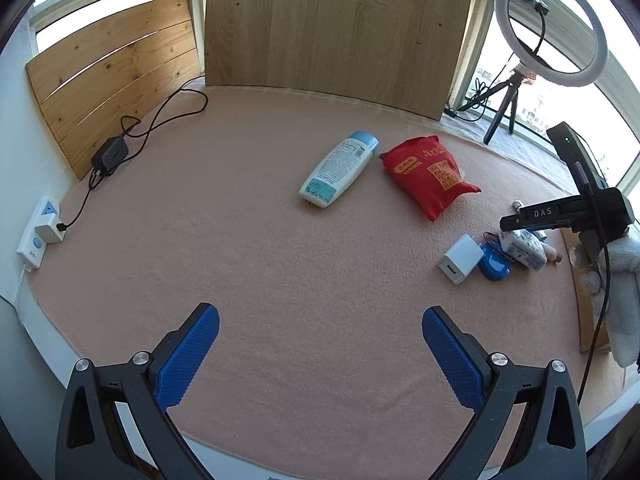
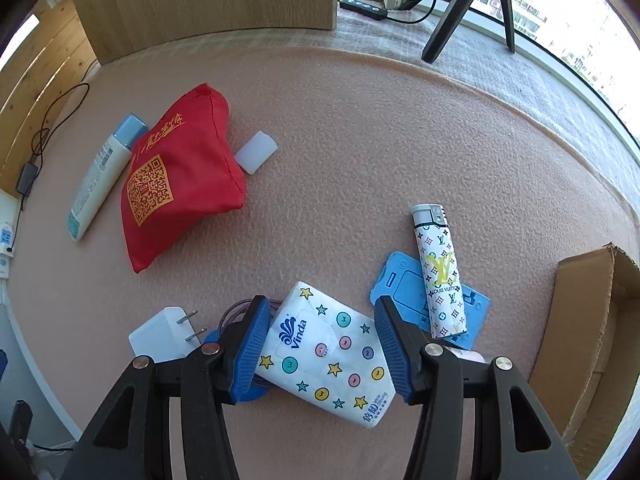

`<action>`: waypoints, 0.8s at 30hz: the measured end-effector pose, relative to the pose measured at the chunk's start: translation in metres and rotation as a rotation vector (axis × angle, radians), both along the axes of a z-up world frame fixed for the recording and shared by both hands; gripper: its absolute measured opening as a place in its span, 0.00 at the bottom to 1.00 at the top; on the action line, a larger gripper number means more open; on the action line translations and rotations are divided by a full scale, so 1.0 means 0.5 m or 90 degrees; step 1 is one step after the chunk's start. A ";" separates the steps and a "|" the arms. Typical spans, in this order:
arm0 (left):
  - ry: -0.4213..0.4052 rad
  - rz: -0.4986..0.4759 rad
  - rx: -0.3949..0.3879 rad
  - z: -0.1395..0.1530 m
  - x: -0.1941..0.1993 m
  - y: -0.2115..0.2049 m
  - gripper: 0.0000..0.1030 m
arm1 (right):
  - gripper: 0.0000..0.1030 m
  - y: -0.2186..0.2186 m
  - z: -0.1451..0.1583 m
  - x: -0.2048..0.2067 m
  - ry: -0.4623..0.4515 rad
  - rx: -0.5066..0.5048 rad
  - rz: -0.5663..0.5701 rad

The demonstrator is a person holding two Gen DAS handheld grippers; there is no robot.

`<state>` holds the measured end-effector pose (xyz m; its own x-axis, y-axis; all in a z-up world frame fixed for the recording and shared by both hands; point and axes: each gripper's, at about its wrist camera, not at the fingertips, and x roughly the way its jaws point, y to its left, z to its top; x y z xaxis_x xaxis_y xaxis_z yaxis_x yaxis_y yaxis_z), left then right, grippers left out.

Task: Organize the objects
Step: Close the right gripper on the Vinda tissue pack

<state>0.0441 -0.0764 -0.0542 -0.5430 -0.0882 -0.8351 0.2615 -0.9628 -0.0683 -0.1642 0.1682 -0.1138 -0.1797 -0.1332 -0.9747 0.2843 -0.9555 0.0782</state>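
Observation:
A Vinda tissue pack printed with stars and dots lies near the table's front, and my right gripper is shut on it, one blue pad on each side. A patterned lighter rests on a flat blue card holder just to its right. Left of the pack are a white charger plug and a blue round case. Farther back lie a red pouch, a white and blue lotion bottle and a small white cap. My left gripper stands open over bare mat, holding nothing.
An open cardboard box stands at the right edge. Wooden boards line the back. A ring light on a tripod is at the back right. A power strip, black adapter and cables lie at the left.

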 end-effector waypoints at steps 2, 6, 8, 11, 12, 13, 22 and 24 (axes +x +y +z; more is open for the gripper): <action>-0.001 -0.012 -0.001 -0.001 -0.008 0.011 1.00 | 0.49 0.018 -0.002 0.013 -0.008 -0.019 -0.015; -0.002 -0.034 -0.002 -0.002 -0.021 0.032 1.00 | 0.49 0.052 -0.016 0.043 -0.043 -0.061 -0.048; -0.002 -0.044 -0.002 -0.002 -0.027 0.041 1.00 | 0.49 0.068 -0.020 0.061 -0.053 -0.079 -0.064; -0.003 -0.054 -0.001 -0.004 -0.031 0.050 1.00 | 0.49 0.096 -0.016 0.090 -0.060 -0.116 -0.094; -0.003 -0.057 0.000 -0.004 -0.033 0.053 1.00 | 0.49 0.106 -0.013 0.099 -0.061 -0.128 -0.104; -0.004 -0.060 0.000 -0.006 -0.034 0.055 1.00 | 0.49 0.116 -0.010 0.108 -0.061 -0.141 -0.114; -0.013 -0.097 0.008 -0.022 -0.051 0.087 0.99 | 0.49 0.142 -0.026 0.174 -0.068 -0.176 -0.116; -0.016 -0.111 0.013 -0.027 -0.057 0.100 0.98 | 0.49 0.121 -0.025 0.189 -0.060 -0.165 -0.096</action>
